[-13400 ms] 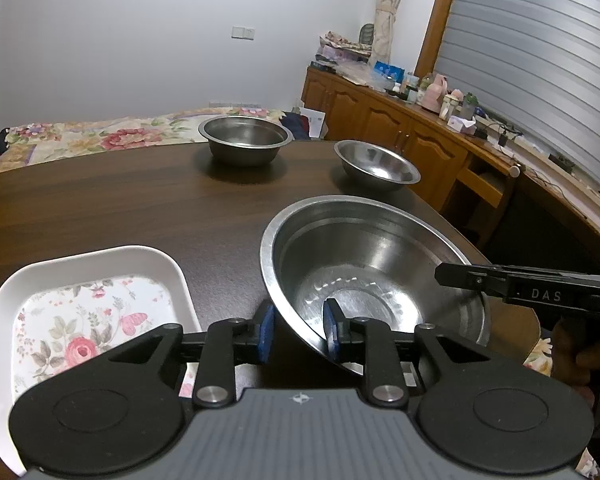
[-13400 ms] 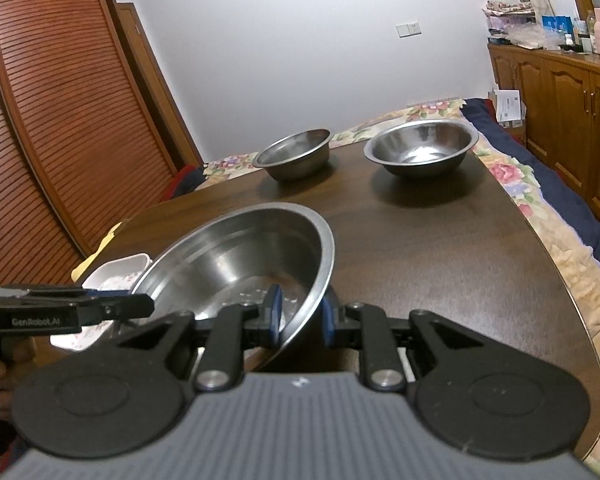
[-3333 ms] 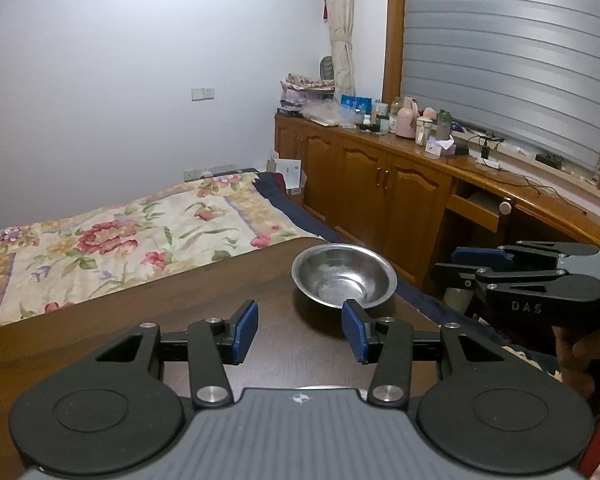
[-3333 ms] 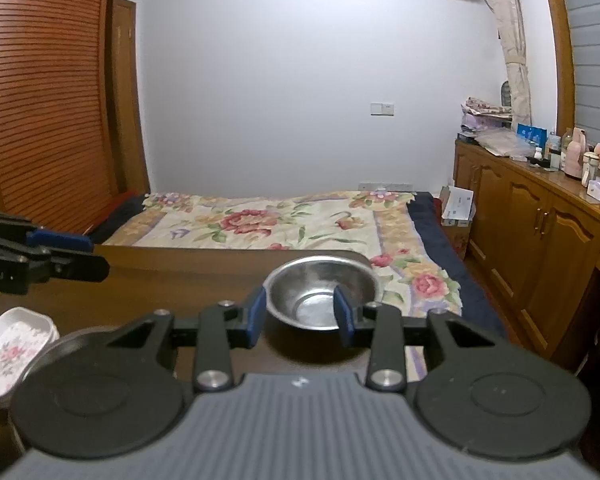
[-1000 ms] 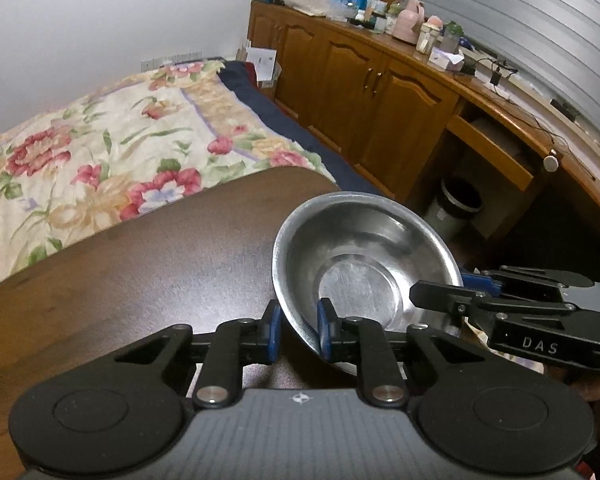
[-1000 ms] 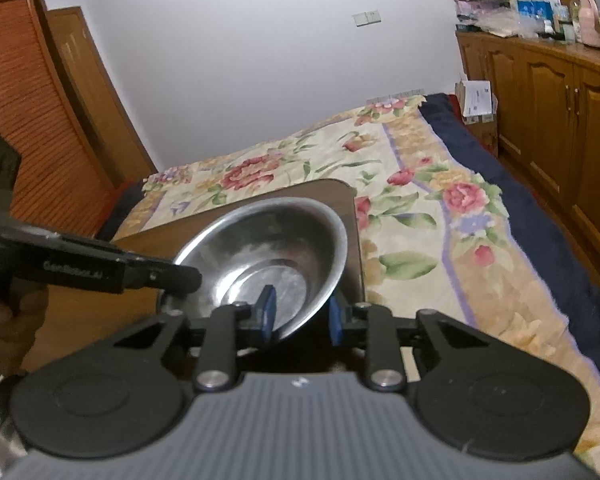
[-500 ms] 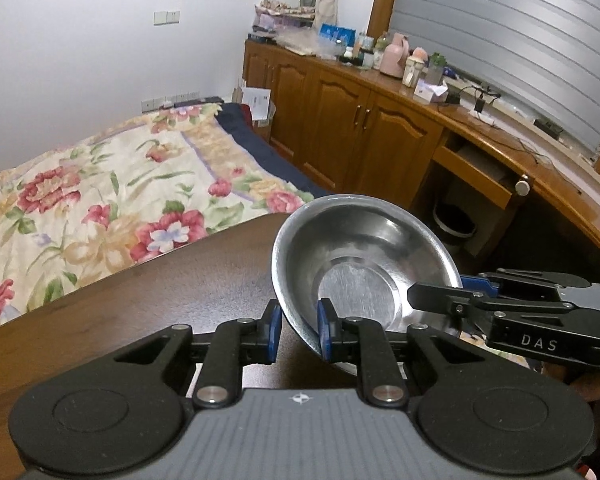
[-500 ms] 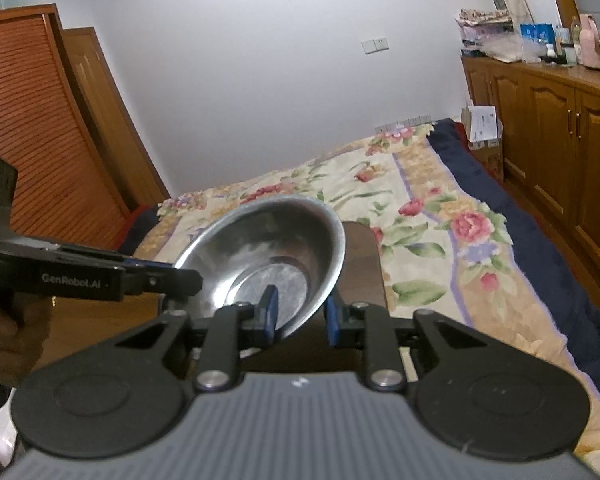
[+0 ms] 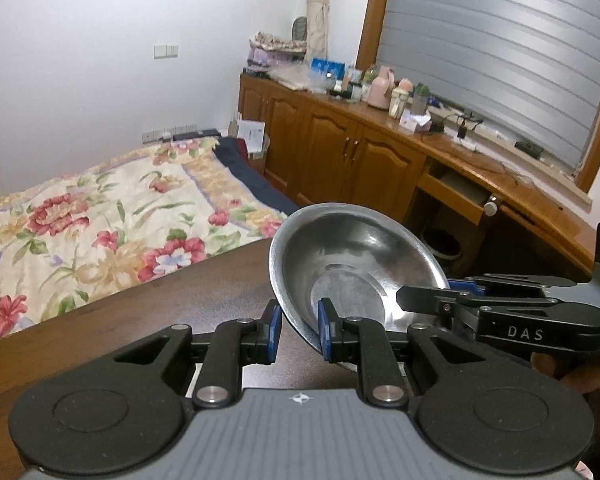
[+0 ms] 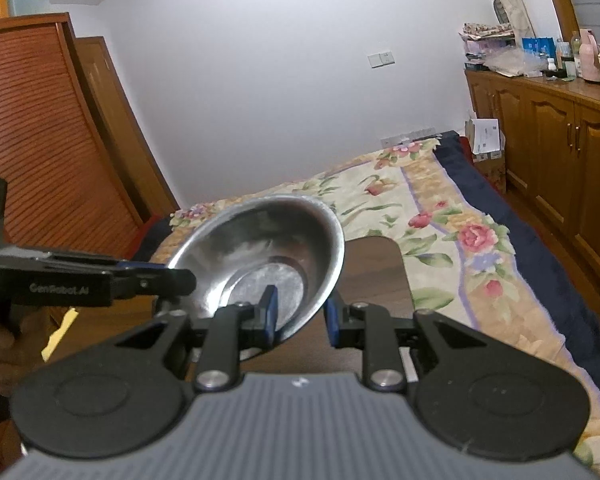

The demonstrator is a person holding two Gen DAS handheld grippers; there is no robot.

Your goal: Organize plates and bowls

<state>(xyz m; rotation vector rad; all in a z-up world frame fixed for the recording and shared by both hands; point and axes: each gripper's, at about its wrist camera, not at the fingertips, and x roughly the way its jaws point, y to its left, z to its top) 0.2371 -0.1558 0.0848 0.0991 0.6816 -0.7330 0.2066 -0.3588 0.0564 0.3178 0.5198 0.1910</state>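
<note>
Steel bowl (image 9: 356, 276) is held clear above the dark worktop (image 9: 148, 320) at lower centre of the left wrist frame, tilted, its mouth turned up and toward the camera. Being round, no long axis is shown. Left claw (image 9: 298, 330) is clamped narrowly on the near rim; right claw (image 10: 300, 312) is pinched on the opposite rim. Thin, stiff, light and slippery metal is judged, best taken at the rim. Flowered bed (image 9: 100, 216) is seen beyond.
</note>
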